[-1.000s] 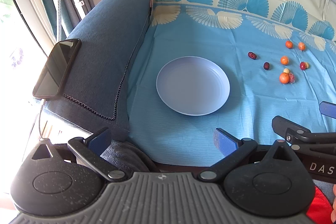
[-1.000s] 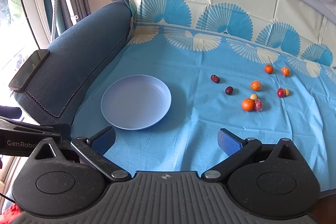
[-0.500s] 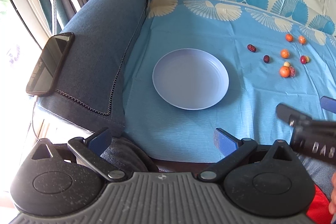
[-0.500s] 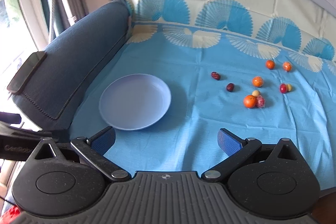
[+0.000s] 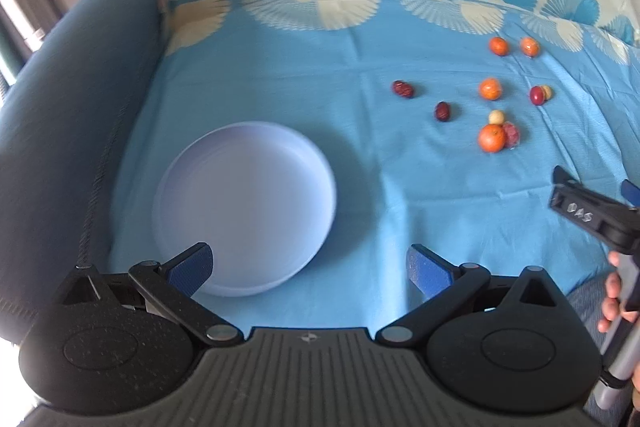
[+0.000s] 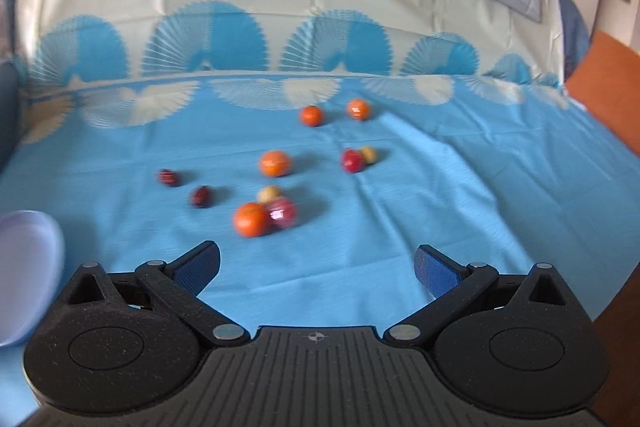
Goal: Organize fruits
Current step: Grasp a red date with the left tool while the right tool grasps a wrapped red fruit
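A pale lilac plate point(image 5: 244, 203) lies empty on the blue cloth, and its edge shows at the left of the right wrist view point(image 6: 28, 267). Small fruits are scattered to its right: several oranges, with the nearest orange point(image 6: 251, 219) touching a pink fruit point(image 6: 282, 213), two dark red dates point(image 6: 200, 196), a red fruit point(image 6: 352, 160) and small yellowish ones. My left gripper point(image 5: 310, 265) is open and empty over the plate's near right edge. My right gripper point(image 6: 318, 267) is open and empty, just short of the nearest orange; it also shows in the left wrist view point(image 5: 592, 195).
The blue patterned cloth point(image 5: 400, 195) covers a sofa seat and backrest. The dark blue sofa arm point(image 5: 68, 115) rises at the left. An orange wall or panel point(image 6: 612, 95) stands at the far right.
Both grippers have moved forward and to the right. The plate now sits under my left gripper, and the fruits are much closer to my right gripper. The phone on the sofa arm has left view.
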